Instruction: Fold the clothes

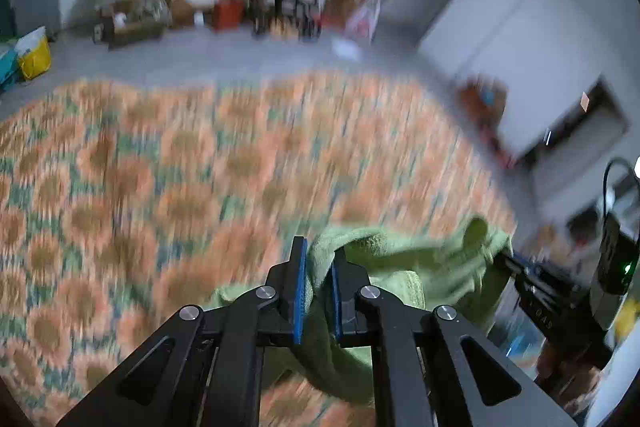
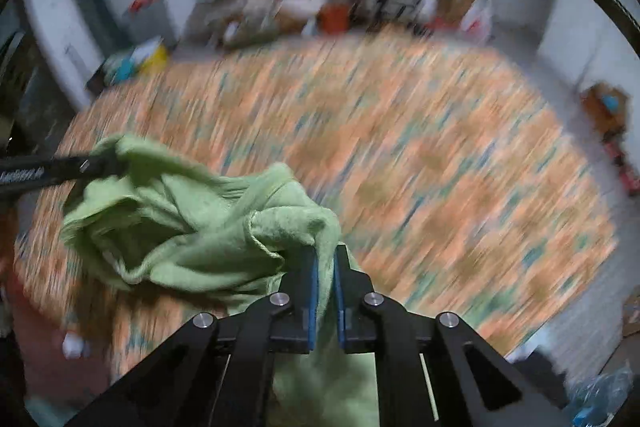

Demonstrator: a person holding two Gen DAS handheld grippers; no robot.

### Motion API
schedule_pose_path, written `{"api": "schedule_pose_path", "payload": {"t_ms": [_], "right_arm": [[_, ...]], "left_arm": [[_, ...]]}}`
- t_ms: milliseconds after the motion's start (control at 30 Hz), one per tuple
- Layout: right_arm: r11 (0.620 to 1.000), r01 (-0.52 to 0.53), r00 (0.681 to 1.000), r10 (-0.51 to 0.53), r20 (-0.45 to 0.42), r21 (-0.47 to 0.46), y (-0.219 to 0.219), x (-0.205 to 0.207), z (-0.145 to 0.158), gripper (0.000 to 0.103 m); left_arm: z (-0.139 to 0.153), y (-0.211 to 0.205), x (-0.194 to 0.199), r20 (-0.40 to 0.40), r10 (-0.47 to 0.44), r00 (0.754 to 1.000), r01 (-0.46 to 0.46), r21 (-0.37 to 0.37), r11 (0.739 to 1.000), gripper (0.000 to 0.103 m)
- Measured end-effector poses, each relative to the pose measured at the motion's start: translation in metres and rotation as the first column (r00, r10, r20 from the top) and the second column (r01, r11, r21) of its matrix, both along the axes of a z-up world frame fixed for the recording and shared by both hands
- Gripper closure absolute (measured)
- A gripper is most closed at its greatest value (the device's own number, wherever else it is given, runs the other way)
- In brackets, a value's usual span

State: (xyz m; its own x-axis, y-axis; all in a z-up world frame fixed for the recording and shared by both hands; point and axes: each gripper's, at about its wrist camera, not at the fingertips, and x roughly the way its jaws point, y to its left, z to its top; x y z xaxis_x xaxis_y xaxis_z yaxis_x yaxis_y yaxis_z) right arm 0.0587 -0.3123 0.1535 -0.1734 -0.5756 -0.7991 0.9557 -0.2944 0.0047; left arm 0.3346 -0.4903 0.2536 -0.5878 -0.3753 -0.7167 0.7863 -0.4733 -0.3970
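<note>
Hanging bunched above the orange patterned bedspread (image 2: 420, 155), the green cloth (image 2: 192, 227) is pinched by both the left gripper (image 1: 319, 287) and the right gripper (image 2: 326, 291). Looks soft, light, floppy; it's probably best gripped at edges or corners.

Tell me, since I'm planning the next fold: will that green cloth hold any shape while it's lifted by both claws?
Probably not. The green cloth sags and bunches between the left claw and right claw, so it looks floppy. Its towel-like nap suggests it should grip the pads rather than slip. It seems light, hanging above the patterned bedspread from two pinches alone.
</note>
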Motion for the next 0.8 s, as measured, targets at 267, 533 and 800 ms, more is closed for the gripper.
{"api": "schedule_pose_path", "payload": {"t_ms": [267,533,800], "right_arm": [[0.94,0.135,0.991,-0.131,0.035,-0.312,-0.05,-0.044,0.091,0.096],[0.979,0.196,0.973,-0.186,0.136,-0.065,-0.048,-0.073,-0.005,0.047],[0.983,0.085,0.987,-0.106,0.125,0.163,0.004,-0.047,-0.107,0.048]], "left_arm": [[0.078,-0.029,-0.042,-0.184,0.146,0.972,-0.172,-0.137,0.975,0.093],[-0.042,-0.053,-0.11,0.123,0.063,0.99,-0.084,0.181,0.98,0.073],[-0.123,0.014,-0.122,0.155,-0.082,0.984,0.014,0.392,0.92,0.062]]}}
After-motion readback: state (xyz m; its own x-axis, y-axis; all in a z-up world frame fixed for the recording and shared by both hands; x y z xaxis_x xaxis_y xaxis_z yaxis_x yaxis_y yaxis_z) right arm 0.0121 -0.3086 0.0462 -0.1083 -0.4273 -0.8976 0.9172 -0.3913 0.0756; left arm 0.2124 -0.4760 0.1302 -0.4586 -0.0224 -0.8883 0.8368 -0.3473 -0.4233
